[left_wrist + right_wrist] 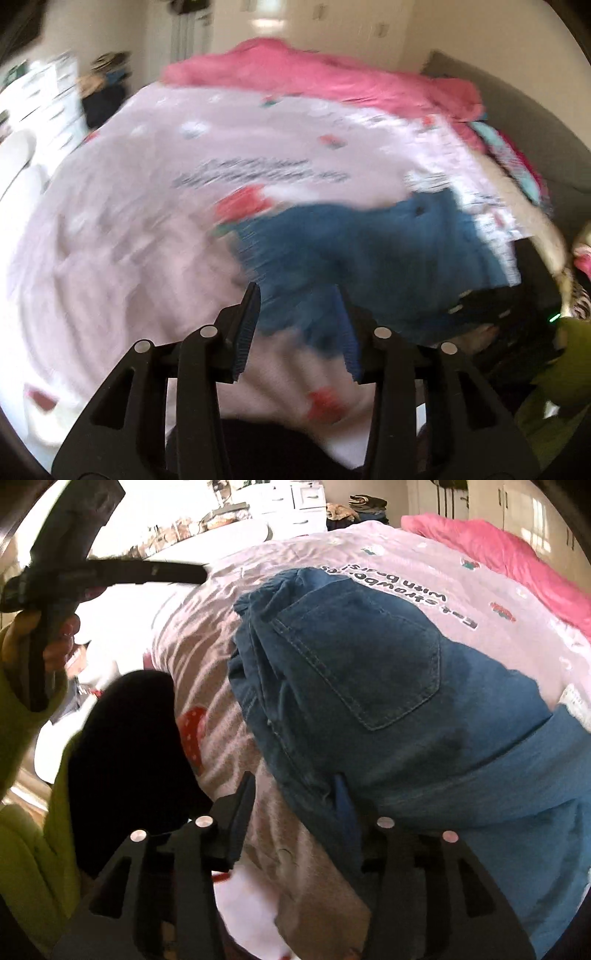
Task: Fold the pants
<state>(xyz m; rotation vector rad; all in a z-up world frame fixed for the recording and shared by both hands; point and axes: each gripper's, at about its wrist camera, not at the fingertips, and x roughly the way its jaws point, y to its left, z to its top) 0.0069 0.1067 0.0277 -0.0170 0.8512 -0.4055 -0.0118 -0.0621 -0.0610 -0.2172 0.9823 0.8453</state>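
The blue pants (369,686) lie folded on the pale pink bed cover (388,557). The right gripper (295,794) is partly open, holding nothing. The left gripper (297,317) is partly open above the cloth, gripping nothing.

Pale pink bedsheet (280,554) with strawberry prints and black lettering spreads ahead of and beneath the tongs. Bright pink blanket (495,550) lies bunched beyond them, right. White drawers (295,498) far ahead, left.
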